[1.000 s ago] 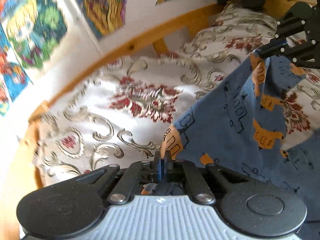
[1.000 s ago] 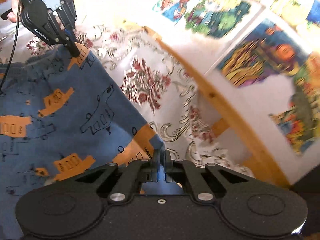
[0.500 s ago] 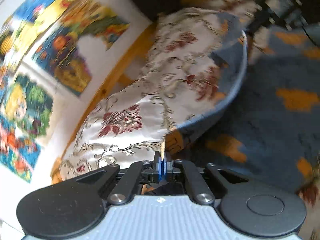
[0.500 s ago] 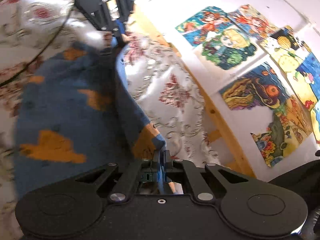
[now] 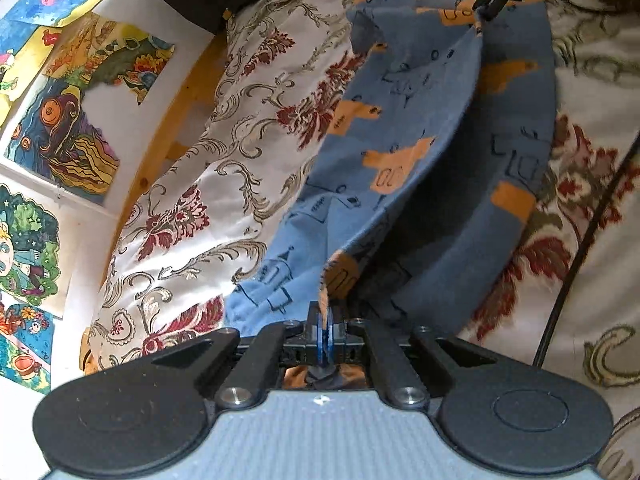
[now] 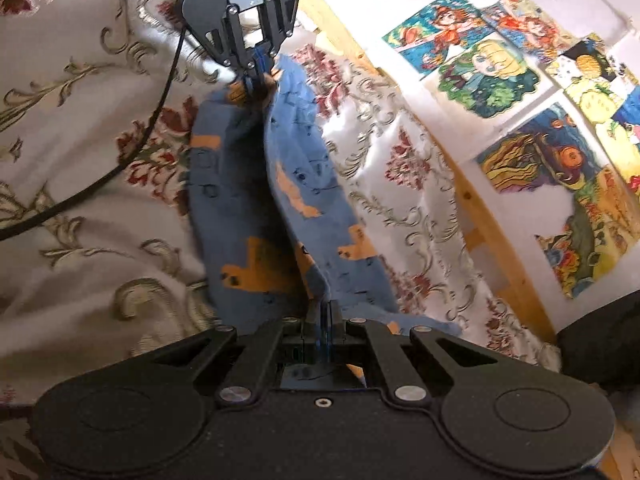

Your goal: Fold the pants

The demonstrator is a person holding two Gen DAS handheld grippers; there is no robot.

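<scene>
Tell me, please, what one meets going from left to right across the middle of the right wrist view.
Black cable → floral bedspread → blue pants → wooden bed rail → drawings on the wall.

Both wrist cameras sit close over the pants [image 5: 404, 128], apparently facing each other, sharing the bedspread [image 6: 80, 152].
</scene>
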